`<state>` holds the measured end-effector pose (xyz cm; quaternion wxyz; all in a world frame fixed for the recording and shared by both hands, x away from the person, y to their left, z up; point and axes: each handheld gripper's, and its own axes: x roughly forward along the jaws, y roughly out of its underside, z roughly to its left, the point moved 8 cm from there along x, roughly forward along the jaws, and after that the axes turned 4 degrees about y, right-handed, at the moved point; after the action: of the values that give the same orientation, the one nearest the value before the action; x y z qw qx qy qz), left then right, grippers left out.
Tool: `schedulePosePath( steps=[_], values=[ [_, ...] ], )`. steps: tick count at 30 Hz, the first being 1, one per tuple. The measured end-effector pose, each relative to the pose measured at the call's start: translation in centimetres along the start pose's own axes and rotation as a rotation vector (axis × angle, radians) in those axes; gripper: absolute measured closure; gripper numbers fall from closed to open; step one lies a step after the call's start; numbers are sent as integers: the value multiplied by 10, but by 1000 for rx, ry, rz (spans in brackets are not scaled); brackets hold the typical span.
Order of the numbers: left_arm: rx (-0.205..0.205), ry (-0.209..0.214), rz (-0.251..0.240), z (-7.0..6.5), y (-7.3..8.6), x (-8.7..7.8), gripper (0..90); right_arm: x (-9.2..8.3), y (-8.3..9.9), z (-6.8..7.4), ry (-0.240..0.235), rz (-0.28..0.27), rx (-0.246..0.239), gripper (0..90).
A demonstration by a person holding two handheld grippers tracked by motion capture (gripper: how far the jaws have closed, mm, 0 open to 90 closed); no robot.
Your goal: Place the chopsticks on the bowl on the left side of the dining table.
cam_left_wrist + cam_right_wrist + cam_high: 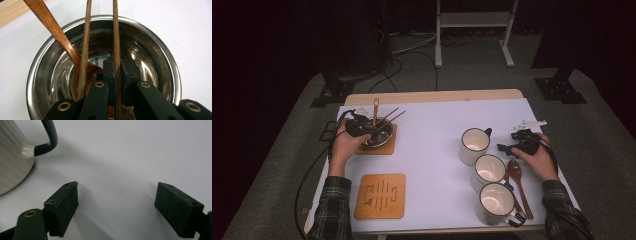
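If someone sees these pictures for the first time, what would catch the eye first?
Most striking is the steel bowl at the table's left, on a wooden coaster, holding a wooden spoon and two chopsticks; the left gripper is shut on one chopstick. At the right, three white mugs stand in a diagonal row, and the right gripper rests open beside them.

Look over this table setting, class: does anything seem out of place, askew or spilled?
Nothing is spilled or damaged. One oddity: in the steel bowl, the two chopsticks are split. The left gripper is shut on one chopstick, while the other chopstick lies loose outside its jaws beside the wooden spoon.
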<state>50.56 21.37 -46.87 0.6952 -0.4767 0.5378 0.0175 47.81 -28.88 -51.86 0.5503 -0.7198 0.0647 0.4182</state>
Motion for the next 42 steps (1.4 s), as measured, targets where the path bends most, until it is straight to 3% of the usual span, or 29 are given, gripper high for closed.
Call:
schedulePosePath(
  steps=[16, 28, 30, 33, 34, 42],
  values=[
    [-1, -4, 8, 0, 3, 0, 812, 0, 0, 0, -2, 3, 3, 174],
    [3, -28, -58, -2, -10, -20, 760, 0, 0, 0, -2, 2, 2, 174],
    [-2, -26, -71, -4, -12, -25, 786, 0, 0, 0, -1, 2, 2, 174],
    [-15, 0, -78, -9, -14, -29, 900, 0, 0, 0, -2, 2, 3, 174],
    [-22, 22, -64, -13, -13, -29, 900, 0, 0, 0, -2, 2, 2, 174],
    [-24, 14, -26, -15, -8, -17, 900, 0, 0, 0, -2, 3, 3, 174]
  ],
)
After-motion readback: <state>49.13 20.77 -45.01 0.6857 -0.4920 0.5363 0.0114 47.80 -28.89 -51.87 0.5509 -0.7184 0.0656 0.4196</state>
